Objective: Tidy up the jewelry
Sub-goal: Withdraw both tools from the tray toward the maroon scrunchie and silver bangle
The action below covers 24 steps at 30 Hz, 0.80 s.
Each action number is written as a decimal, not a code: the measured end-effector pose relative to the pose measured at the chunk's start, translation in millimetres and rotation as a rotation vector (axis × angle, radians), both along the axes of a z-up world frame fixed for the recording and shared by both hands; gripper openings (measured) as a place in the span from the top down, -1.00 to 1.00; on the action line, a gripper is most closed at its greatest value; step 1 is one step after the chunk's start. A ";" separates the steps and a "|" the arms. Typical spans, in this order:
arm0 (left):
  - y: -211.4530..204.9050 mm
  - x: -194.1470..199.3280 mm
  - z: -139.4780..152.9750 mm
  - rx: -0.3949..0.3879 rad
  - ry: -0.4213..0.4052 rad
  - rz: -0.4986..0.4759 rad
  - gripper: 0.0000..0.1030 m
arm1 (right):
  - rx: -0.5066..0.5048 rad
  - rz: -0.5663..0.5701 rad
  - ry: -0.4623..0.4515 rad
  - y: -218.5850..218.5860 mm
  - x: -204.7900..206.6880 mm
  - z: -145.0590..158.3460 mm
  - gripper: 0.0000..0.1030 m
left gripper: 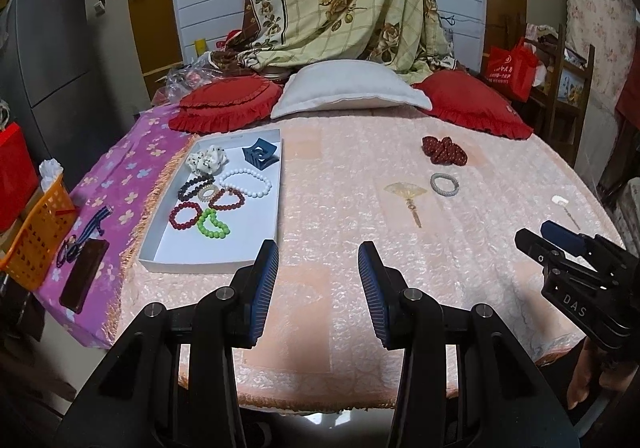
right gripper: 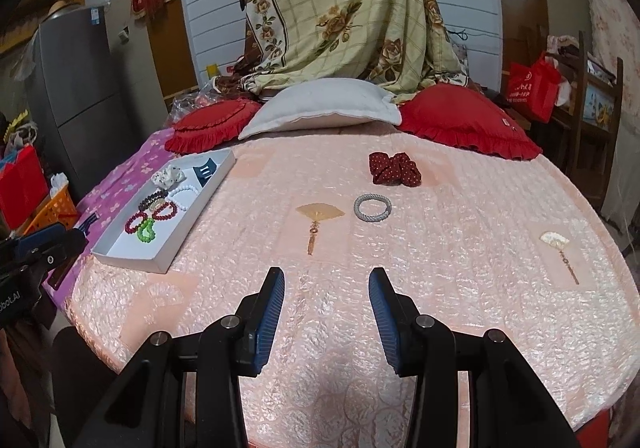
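Your left claw (left gripper: pixel 318 252) and right claw (right gripper: pixel 326 278) stood released, grasping nothing. "DAS" was legible on the right claw body at the left view's right edge; "obot.AI" at the right view's left edge.

Green bracelet (left gripper: pixel 213 223), white tray (left gripper: pixel 224 256), dotted red scrunchie (right gripper: pixel 394 168).
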State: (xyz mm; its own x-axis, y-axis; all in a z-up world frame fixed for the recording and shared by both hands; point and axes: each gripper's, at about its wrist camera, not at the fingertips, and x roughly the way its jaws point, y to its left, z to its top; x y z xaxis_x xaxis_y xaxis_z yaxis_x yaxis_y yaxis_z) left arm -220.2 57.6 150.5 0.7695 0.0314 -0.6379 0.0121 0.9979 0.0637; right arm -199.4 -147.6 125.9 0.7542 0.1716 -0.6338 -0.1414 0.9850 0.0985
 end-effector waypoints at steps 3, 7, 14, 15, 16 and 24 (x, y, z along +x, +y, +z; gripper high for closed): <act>1.0 1.4 -3.1 0.000 0.010 0.002 0.21 | 0.000 0.000 0.009 -0.8 1.3 -3.4 0.18; 1.5 5.2 -9.3 -0.008 0.035 0.004 0.21 | 0.003 -0.004 0.022 -2.3 3.5 -9.0 0.18; -1.6 13.3 -23.8 -0.001 0.077 0.005 0.21 | 0.015 -0.014 0.055 -8.1 8.3 -23.6 0.18; -1.9 14.7 -26.1 0.001 0.083 0.005 0.21 | 0.017 -0.017 0.061 -9.5 9.4 -26.2 0.18; -2.5 16.7 -29.4 0.003 0.091 0.005 0.21 | 0.020 -0.020 0.069 -11.1 10.9 -29.1 0.18; -2.9 34.8 -58.3 -0.004 0.163 0.005 0.21 | 0.045 -0.054 0.132 -27.2 26.1 -54.6 0.18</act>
